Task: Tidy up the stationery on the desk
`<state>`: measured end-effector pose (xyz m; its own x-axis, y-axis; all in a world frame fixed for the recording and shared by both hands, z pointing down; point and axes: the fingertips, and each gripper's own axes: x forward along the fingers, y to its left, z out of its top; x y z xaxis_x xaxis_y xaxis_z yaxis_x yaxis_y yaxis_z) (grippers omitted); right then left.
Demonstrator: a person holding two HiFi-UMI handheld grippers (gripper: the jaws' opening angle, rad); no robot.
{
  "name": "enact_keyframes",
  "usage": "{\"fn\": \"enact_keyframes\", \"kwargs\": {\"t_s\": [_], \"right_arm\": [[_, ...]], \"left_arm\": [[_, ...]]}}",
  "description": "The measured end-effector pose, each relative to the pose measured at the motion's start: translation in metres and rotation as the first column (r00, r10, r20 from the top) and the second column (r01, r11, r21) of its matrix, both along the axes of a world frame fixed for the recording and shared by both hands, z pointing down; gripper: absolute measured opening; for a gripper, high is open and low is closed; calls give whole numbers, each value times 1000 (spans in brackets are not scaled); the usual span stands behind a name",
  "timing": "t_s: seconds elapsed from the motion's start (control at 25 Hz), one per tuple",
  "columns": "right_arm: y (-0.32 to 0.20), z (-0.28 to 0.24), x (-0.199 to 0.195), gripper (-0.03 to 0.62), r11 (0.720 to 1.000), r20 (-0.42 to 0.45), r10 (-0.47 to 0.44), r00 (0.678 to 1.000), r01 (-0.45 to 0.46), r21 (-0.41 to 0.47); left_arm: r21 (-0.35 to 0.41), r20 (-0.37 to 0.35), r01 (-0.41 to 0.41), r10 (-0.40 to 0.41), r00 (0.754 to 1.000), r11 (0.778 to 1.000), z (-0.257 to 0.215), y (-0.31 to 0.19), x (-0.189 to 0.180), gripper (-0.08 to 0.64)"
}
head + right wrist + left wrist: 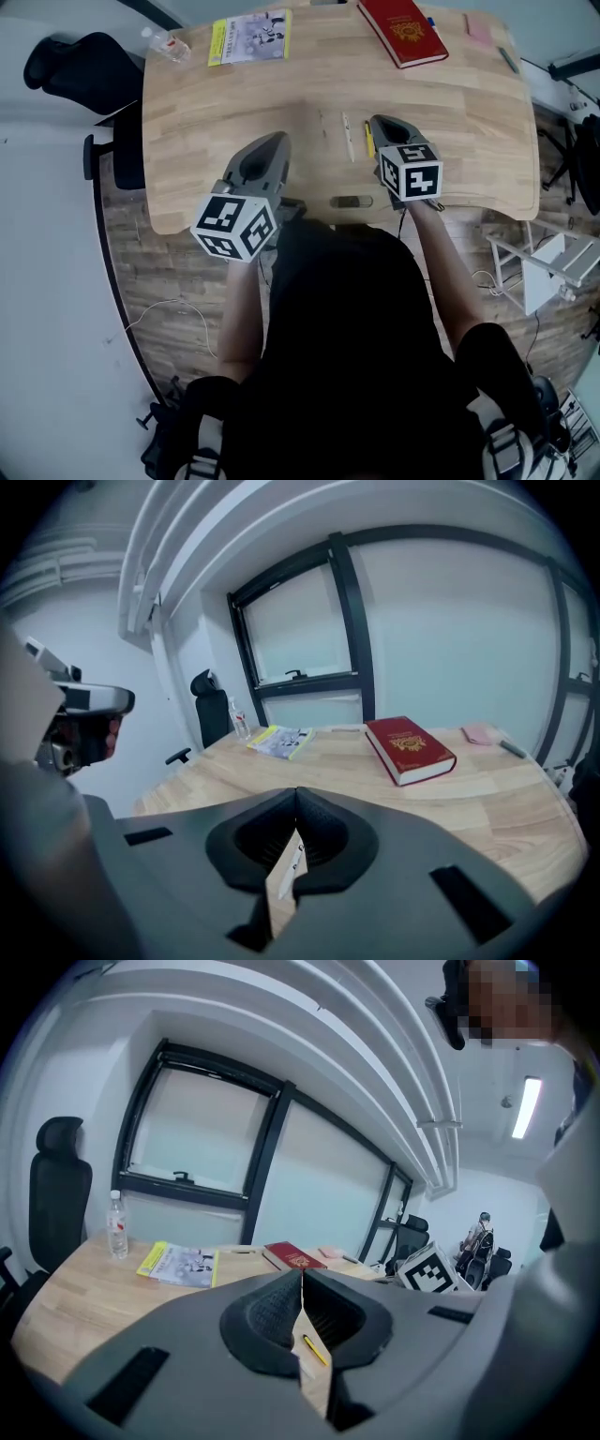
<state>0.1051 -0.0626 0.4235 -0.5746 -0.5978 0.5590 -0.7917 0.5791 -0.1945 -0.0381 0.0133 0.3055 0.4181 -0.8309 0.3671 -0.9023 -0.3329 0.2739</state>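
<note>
On the wooden desk (pixel 225 103) a white pen (pixel 348 137) and a yellow pen (pixel 369 141) lie side by side near the front edge. My right gripper (pixel 377 120) hovers over them, shut with nothing between its jaws. In the right gripper view the tips (pixel 296 797) meet, and the white pen (pixel 293 855) shows on the desk below them. My left gripper (pixel 278 139) is held over the desk left of the pens, also shut and empty. Its tips (pixel 302 1277) touch, and the yellow pen (pixel 314 1350) shows beneath.
A red book (pixel 403 30) lies at the desk's far edge, with a yellow-edged booklet (pixel 249 38) and a water bottle (pixel 167 44) to its left. At the far right are a pink item (pixel 479 28) and a dark pen (pixel 508 60). An office chair (pixel 75 66) stands off the left corner.
</note>
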Motion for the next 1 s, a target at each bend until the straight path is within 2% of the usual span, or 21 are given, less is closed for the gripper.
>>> {"fn": "enact_keyframes", "kwargs": {"t_s": [0.16, 0.28, 0.52, 1.0], "right_arm": [[0, -48, 3, 20, 996, 80, -33, 996, 26, 85], [6, -87, -1, 20, 984, 137, -90, 986, 67, 167], [23, -139, -8, 20, 947, 173, -176, 969, 119, 300], [33, -146, -12, 20, 949, 186, -189, 964, 131, 286]], "left_arm": [[28, 10, -16, 16, 1000, 999, -14, -5, 3, 35], [62, 6, -15, 15, 1000, 998, -28, -8, 3, 35], [99, 5, -8, 8, 1000, 995, -42, -8, 2, 35], [95, 2, -2, 1, 1000, 995, -41, -2, -4, 35]]}}
